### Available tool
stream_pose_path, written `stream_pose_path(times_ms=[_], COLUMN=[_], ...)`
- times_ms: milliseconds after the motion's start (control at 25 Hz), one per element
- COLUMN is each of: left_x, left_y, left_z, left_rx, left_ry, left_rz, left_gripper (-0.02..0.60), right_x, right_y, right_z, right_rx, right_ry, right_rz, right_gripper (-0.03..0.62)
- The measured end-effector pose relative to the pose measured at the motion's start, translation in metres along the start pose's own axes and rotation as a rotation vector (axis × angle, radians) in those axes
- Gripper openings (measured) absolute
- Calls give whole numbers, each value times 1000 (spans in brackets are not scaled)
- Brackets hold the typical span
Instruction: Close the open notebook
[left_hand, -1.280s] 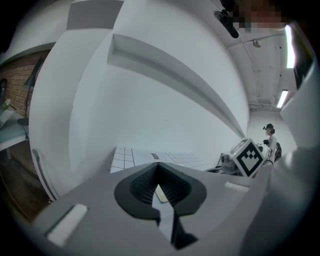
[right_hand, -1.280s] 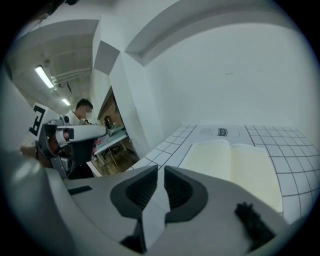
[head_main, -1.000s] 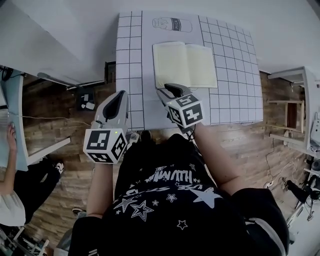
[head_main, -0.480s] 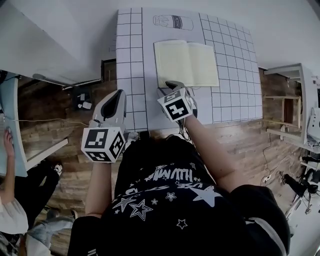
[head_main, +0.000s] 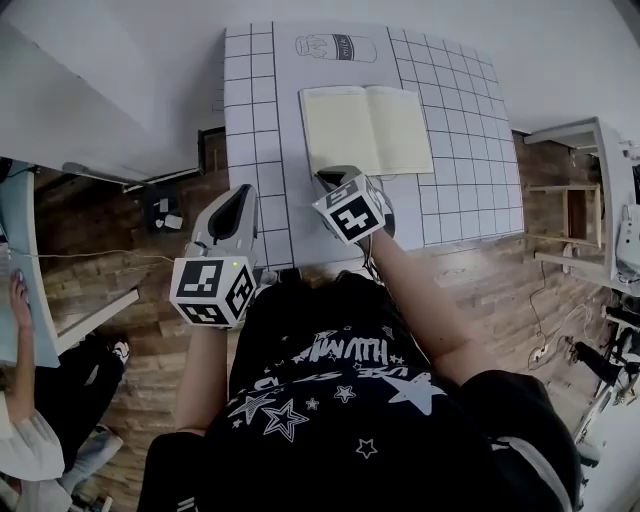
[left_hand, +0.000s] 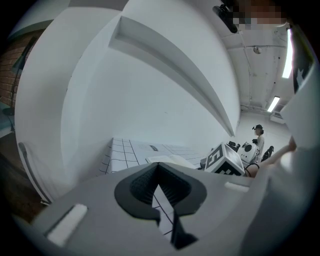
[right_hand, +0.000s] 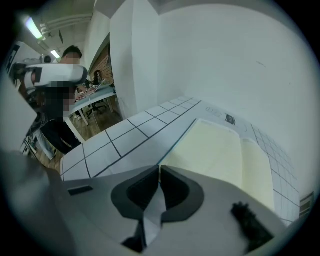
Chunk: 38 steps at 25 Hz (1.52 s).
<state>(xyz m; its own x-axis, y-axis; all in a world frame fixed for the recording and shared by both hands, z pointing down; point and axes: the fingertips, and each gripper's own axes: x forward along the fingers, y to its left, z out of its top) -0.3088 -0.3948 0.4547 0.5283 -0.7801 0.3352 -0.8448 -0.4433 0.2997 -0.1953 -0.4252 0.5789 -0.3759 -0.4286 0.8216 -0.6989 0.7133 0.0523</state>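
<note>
The open notebook (head_main: 365, 128) lies flat on the gridded table mat, cream pages up, with a thin teal cover edge along its left side (right_hand: 180, 137). My right gripper (head_main: 325, 180) points steeply down at the notebook's near left corner. Its jaws are closing, and in the right gripper view (right_hand: 159, 167) they are almost together, with the cover's corner edge pinched between them. My left gripper (head_main: 240, 195) hovers off the table's near left corner, shut with nothing in it (left_hand: 158, 165). From there the notebook (left_hand: 167, 160) shows low and far.
The white table (head_main: 470, 180) carries a black grid and a printed milk bottle outline (head_main: 335, 47) beyond the notebook. A white wall stands to the left. A person sits at a desk at far left (head_main: 20, 330); a shelf unit (head_main: 570, 210) stands to the right.
My right gripper came down onto the notebook's near left corner, rolled a little, and its jaws went from wide to nearly shut. The left gripper stayed put.
</note>
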Motion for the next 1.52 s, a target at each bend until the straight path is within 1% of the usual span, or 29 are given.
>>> stream_pose_path(times_ms=[160, 320, 440, 600, 800, 1000, 1160, 1320, 1520], left_x=[2, 10, 21, 38, 60, 82, 97, 107, 112], left_y=[-8, -17, -31, -57, -88, -113, -128, -145, -160], left_z=[4, 8, 9, 13, 19, 28, 31, 31, 26], left_rx=[19, 27, 37, 38, 42, 60, 79, 102, 112], left_ry=[-2, 7, 12, 2, 2, -11, -5, -2, 5], left_rz=[-9, -7, -4, 10, 27, 59, 94, 127, 180], left_gripper=[9, 9, 9, 9, 9, 9, 9, 9, 9], right_x=[-15, -40, -65, -98, -136, -163, -171, -166, -144], right_y=[0, -6, -15, -32, -65, -104, -139, -170, -188], right_z=[7, 19, 27, 28, 20, -5, -37, -77, -119], right_rx=[33, 85, 115, 103, 109, 140, 216, 306, 335], right_ry=[-49, -130, -205, -273, -318, -331, -309, -274, -226], right_rz=[13, 39, 53, 75, 109, 112, 92, 75, 79], right_gripper=[23, 23, 23, 23, 23, 25, 25, 25, 25])
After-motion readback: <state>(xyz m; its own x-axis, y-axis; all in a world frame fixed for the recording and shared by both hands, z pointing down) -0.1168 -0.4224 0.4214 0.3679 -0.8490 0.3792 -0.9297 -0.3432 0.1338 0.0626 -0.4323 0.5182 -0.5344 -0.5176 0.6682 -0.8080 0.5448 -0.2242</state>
